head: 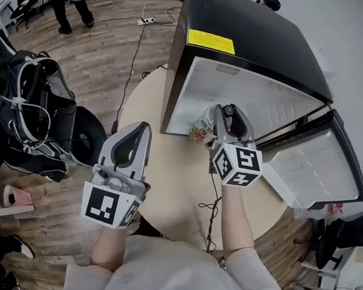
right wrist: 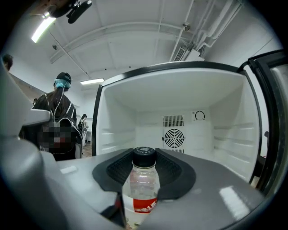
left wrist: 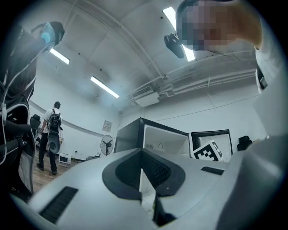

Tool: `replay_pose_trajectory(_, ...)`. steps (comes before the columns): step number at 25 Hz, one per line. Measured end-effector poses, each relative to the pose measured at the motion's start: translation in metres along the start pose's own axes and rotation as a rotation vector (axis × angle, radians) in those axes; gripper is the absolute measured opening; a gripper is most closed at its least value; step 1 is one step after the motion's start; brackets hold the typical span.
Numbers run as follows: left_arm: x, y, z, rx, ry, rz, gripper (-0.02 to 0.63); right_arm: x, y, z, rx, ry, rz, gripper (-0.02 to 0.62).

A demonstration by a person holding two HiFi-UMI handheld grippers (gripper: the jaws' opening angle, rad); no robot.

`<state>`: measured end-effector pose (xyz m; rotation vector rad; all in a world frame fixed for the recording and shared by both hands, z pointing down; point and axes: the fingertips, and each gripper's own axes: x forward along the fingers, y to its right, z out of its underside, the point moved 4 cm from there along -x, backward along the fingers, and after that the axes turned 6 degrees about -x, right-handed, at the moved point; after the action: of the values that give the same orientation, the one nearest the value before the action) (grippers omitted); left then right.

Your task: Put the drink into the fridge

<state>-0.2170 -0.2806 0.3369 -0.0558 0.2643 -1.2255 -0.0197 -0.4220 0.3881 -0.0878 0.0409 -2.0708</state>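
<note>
The drink (right wrist: pixel 143 188) is a clear bottle with a black cap and a red label. My right gripper (right wrist: pixel 144 177) is shut on it just below the cap. From the head view the drink (head: pixel 203 128) and the right gripper (head: pixel 229 114) sit at the mouth of the small black fridge (head: pixel 239 46), whose white inside (right wrist: pixel 189 130) with a round fan grille is straight ahead. The fridge door (head: pixel 320 168) hangs open to the right. My left gripper (head: pixel 130 146) is held shut and empty over the round table's (head: pixel 172 178) left part.
A black backpack (head: pixel 28 107) lies on the wooden floor at the left. A person (head: pixel 70 4) stands far back left. A thin cable (head: pixel 212 206) trails over the table near my right arm. A standing fan (left wrist: pixel 106 144) is beyond the fridge.
</note>
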Motion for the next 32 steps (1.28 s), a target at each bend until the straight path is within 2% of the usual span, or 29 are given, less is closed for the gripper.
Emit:
replay_pose_trajectory(8, -0.012, -0.026, 0.005, -0.006, -0.021, -0.036, 0.008, 0.041, -0.004, 0.025, 0.006, -0.053, 0.018, 0.161)
replay_pose_trajectory(18, -0.027, -0.047, 0.009, -0.009, -0.040, -0.083, 0.008, 0.075, -0.007, 0.031, -0.004, -0.061, 0.042, 0.161)
replay_pose_trajectory(24, -0.011, -0.054, 0.021, -0.016, -0.059, -0.103, 0.008, 0.096, 0.006, 0.044, 0.007, -0.075, 0.044, 0.161)
replay_pose_trajectory(32, -0.019, -0.052, 0.019, -0.023, -0.057, -0.088, 0.008, 0.085, -0.016, 0.039, -0.030, -0.064, 0.017, 0.164)
